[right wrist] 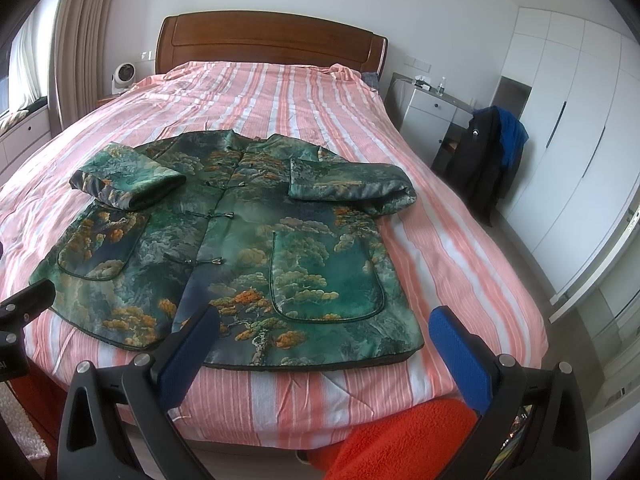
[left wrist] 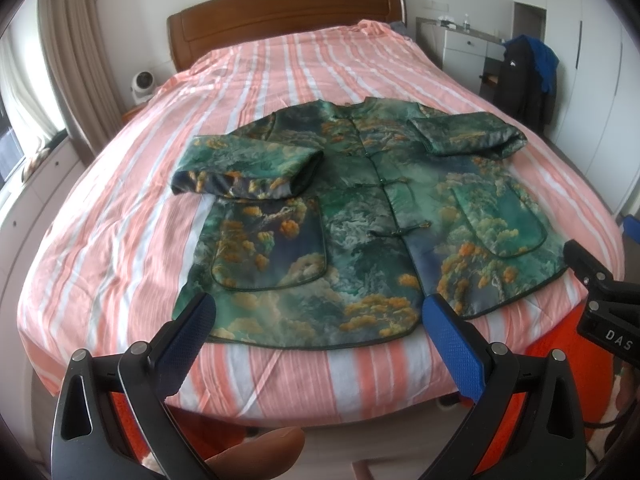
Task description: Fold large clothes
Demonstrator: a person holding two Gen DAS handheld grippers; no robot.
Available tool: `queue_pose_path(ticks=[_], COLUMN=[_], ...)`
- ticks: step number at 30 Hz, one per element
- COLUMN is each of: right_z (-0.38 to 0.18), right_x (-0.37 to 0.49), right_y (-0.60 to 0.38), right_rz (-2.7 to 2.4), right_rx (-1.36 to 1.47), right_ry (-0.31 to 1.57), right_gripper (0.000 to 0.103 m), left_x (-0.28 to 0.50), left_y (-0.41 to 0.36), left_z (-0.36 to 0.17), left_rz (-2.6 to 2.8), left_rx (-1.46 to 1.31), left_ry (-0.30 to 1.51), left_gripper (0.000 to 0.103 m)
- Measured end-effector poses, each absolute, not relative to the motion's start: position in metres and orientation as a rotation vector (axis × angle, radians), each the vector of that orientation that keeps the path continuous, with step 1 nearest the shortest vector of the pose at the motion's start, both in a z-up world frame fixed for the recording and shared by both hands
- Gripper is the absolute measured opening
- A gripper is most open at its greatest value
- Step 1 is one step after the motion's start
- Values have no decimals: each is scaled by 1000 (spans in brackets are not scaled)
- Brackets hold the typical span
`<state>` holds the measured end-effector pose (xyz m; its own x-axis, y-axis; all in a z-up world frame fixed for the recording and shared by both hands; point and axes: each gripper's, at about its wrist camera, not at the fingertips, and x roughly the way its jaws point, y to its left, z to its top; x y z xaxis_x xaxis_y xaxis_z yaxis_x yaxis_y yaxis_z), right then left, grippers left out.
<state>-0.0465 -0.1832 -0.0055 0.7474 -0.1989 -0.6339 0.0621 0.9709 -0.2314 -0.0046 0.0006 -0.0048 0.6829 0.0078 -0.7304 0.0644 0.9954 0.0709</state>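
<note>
A green jacket (left wrist: 360,216) with an orange and white tree print lies front up on the striped bed, hem toward me. It also shows in the right wrist view (right wrist: 248,240). Both sleeves are folded inward: the left sleeve (left wrist: 248,168) and the right sleeve (left wrist: 468,134) lie over the chest. My left gripper (left wrist: 320,320) is open and empty, just above the hem's middle. My right gripper (right wrist: 326,338) is open and empty, near the hem's right part. The right gripper's body (left wrist: 600,296) shows at the right edge of the left wrist view.
The bed has a pink and white striped cover (left wrist: 280,72) and a wooden headboard (left wrist: 280,12). A white nightstand (right wrist: 432,112) and a chair with dark and blue clothes (right wrist: 488,152) stand to the right. White wardrobes (right wrist: 568,140) line the right wall. An orange fleece (right wrist: 400,440) lies below.
</note>
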Motion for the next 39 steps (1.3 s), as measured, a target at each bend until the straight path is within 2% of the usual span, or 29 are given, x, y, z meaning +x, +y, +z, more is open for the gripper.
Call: queue_pose_path(ticks=[10, 13, 16, 19, 23, 29, 30, 31, 32, 33, 34, 35, 36, 37, 39], right_z=[-6, -7, -13, -42, -100, -148, -152, -154, -155, -154, -152, -149, -146, -141, -127], right_x=[-47, -43, -30, -5, 27, 54, 59, 64, 68, 73, 75, 77, 77, 75, 71], right_y=[-180, -190, -236, -304, -372, -390, -388, -383, -381, -378, -374, -371, -369, -368, -368], right_rz=[-93, -27, 52, 57, 61, 210, 230, 250, 242, 214, 198, 193, 183, 166, 154], right_rx=[-180, -122, 61, 256, 417, 600, 605, 593, 563, 510, 469, 444, 427, 405, 358], right_ry=[705, 703, 721, 785, 947, 1058, 1071, 1086, 1098, 1110, 1112, 1113, 1114, 1110, 1091], right_gripper=[103, 103, 103, 103, 103, 100, 97, 92, 82, 75, 58, 35, 25, 16, 15], left_x=[7, 29, 54, 81, 100, 102, 97, 95, 91, 86, 87, 81, 76, 73, 59], left_y=[16, 64, 125, 186, 213, 200, 190, 184, 175, 164, 157, 151, 146, 141, 136], left_z=[-10, -19, -38, -74, -129, -148, -147, -147, -146, -145, -143, -138, -132, -128, -115], left_rz=[-11, 46, 57, 45, -6, -124, -183, -199, -185, -148, -149, -130, -122, -124, -137], left_rx=[91, 24, -72, -105, -262, -391, -392, -380, -323, -239, -213, -187, -170, -159, -143], left_ry=[851, 893, 966, 1093, 1222, 1208, 1213, 1220, 1234, 1223, 1211, 1199, 1189, 1180, 1159], left_gripper=[103, 103, 103, 102, 102, 100, 88, 65, 55, 28, 17, 14, 11, 10, 9])
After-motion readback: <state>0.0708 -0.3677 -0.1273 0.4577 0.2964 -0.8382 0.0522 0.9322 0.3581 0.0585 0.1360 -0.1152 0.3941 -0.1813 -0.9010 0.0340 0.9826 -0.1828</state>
